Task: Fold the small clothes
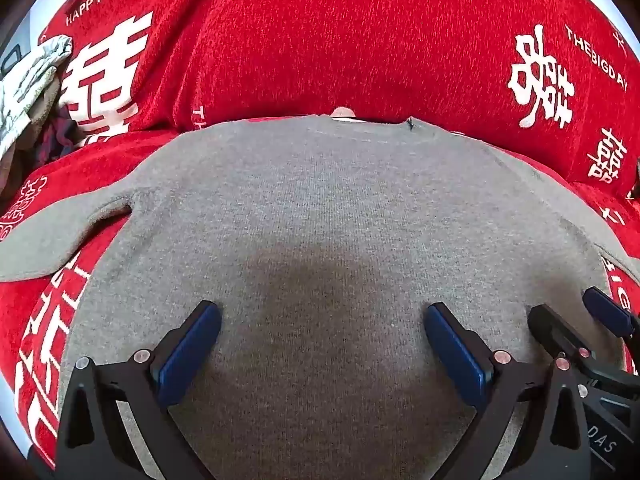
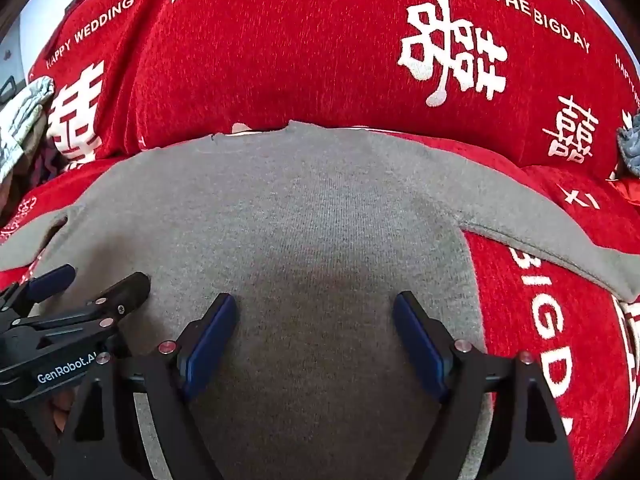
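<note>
Left wrist: left gripper [image 1: 322, 320] jaws apart | right gripper [image 2: 316, 312] likewise (nothing held) | grey sweater [image 1: 320, 208] flat on red cover [image 1: 320, 40]

Each hand-held gripper [image 2: 316, 312] is black with blue pads [image 2: 212, 340], silver screws (one labelled "GenRobot.AI").

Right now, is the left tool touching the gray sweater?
Cannot tell. In the left wrist view the left tool hangs open over the gray sweater, casting a shadow on it, but neither view plainly shows contact or a gap.

Red sofa cover [image 1: 320, 40] with white wedding lettering; pale wall strip [image 2: 36, 16] behind; daylight.
</note>
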{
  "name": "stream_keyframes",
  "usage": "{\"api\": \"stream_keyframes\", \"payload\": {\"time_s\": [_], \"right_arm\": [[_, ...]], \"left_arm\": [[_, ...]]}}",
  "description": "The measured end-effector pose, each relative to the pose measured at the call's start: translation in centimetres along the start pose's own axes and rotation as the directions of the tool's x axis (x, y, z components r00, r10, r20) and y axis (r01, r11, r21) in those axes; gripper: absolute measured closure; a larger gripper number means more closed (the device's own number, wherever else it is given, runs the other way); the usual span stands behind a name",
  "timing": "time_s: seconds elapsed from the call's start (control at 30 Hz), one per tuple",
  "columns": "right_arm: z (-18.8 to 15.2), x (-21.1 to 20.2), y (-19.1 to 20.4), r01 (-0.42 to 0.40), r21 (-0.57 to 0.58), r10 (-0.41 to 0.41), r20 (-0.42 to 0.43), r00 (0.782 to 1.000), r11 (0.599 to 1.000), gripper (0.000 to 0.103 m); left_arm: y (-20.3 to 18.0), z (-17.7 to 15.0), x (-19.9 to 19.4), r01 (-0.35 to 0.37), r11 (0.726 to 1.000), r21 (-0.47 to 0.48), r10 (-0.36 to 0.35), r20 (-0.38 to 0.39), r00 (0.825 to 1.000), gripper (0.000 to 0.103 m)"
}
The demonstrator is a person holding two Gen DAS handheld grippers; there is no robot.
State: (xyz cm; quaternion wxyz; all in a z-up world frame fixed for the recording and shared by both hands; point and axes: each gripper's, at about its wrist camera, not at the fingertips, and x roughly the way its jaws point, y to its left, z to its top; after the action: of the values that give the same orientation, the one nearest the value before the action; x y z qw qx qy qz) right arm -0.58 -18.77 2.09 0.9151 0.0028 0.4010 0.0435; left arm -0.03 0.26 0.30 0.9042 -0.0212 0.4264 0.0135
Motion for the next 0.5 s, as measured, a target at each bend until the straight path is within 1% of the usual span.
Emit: {"api": "stream_keyframes", "payload": {"time_s": [0.33,0.5], "right_arm": [[-0.27,-0.05,0.07,0.006,-0.008,-0.006,0.007,1.0,1.0,0.02],[-0.21,0.01,0.22,0.022,-0.016,-0.022,-0.004,1.0,1.0,0.02]], "left_arm": [[-0.27,0.03,-0.03,-0.014,1.0,0.003,0.014,0.001,1.0,0.001],[-0.21,0.29,0.13,-0.013,1.0,0.003,0.013,-0.019,1.0,0.001]]}}
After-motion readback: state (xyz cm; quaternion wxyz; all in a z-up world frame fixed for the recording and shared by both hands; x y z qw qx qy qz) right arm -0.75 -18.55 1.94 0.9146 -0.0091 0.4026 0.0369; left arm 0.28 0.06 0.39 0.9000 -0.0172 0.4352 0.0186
